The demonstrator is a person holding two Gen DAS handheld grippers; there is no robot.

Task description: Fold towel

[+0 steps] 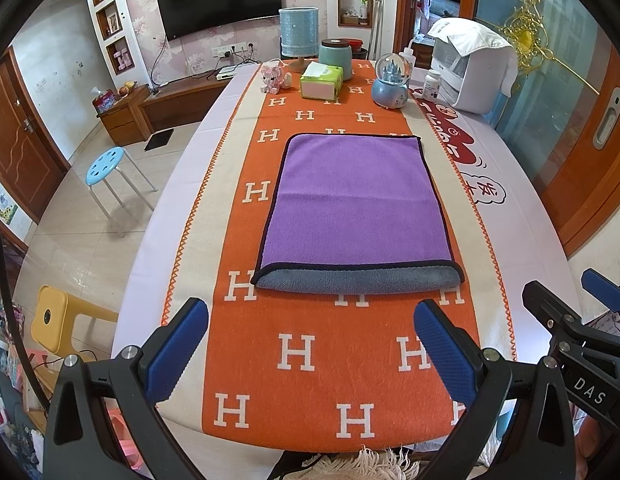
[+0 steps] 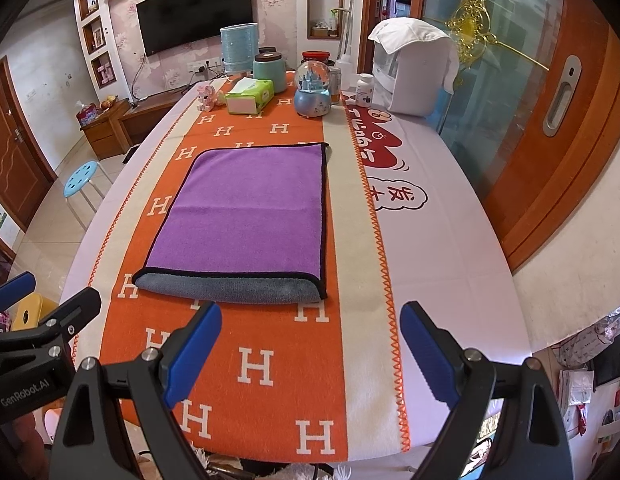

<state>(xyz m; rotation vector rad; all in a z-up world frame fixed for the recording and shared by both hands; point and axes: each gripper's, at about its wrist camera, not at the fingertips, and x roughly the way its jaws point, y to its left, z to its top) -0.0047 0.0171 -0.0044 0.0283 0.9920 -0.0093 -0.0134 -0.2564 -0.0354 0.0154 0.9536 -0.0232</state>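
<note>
A purple towel (image 1: 355, 204) with a black border lies folded on the orange runner (image 1: 310, 360), its grey underside showing along the near fold. It also shows in the right wrist view (image 2: 246, 216). My left gripper (image 1: 310, 344) is open and empty, held above the runner short of the towel's near edge. My right gripper (image 2: 310, 344) is open and empty, near the towel's near right corner. The right gripper shows at the right edge of the left wrist view (image 1: 581, 312), and the left gripper at the left edge of the right wrist view (image 2: 38, 312).
At the table's far end stand a tissue box (image 1: 321, 80), a snow globe (image 1: 391, 84), a green jar (image 1: 335, 56), a blue lamp (image 1: 298, 36), a pink toy (image 1: 274, 78) and a white appliance (image 1: 473, 68). A blue stool (image 1: 106, 168) and a yellow stool (image 1: 54, 316) stand left.
</note>
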